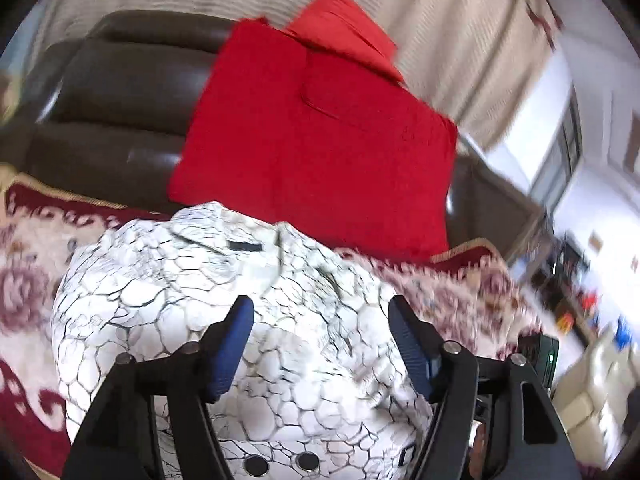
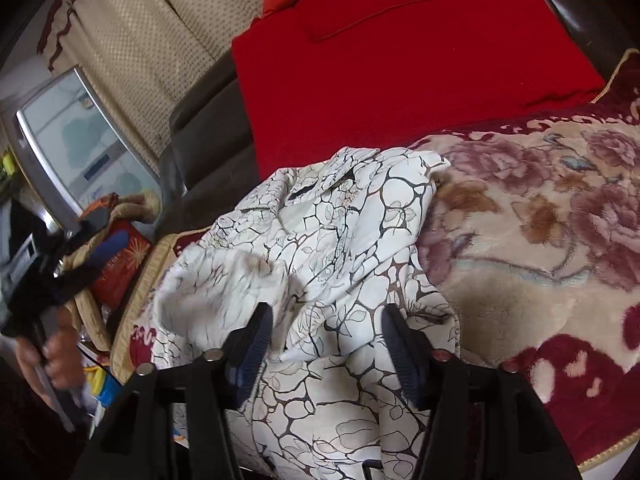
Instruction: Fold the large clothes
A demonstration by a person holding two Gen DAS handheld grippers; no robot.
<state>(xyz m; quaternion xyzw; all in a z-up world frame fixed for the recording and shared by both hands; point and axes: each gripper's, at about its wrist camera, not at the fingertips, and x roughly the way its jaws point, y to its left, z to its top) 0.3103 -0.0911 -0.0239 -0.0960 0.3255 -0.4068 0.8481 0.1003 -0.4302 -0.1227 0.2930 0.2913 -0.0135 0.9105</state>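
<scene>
A white garment with a black crackle print (image 1: 192, 280) lies bunched on a floral blanket (image 1: 24, 280). My left gripper (image 1: 320, 308) is open and hovers just above the garment, blue pads apart, holding nothing. In the right wrist view the same garment (image 2: 320, 232) lies rumpled along the blanket's left edge. My right gripper (image 2: 326, 316) is open just above its folds, empty. The left gripper (image 2: 72, 256) also shows at the far left of that view, held in a hand beside the sofa.
A red cushion (image 1: 320, 140) leans on the dark leather sofa back (image 1: 120, 92) behind the garment. Beige curtains (image 1: 440, 20) hang behind. The floral blanket (image 2: 540, 220) spreads to the right. Clutter and a screen (image 2: 80, 140) sit off the sofa's left end.
</scene>
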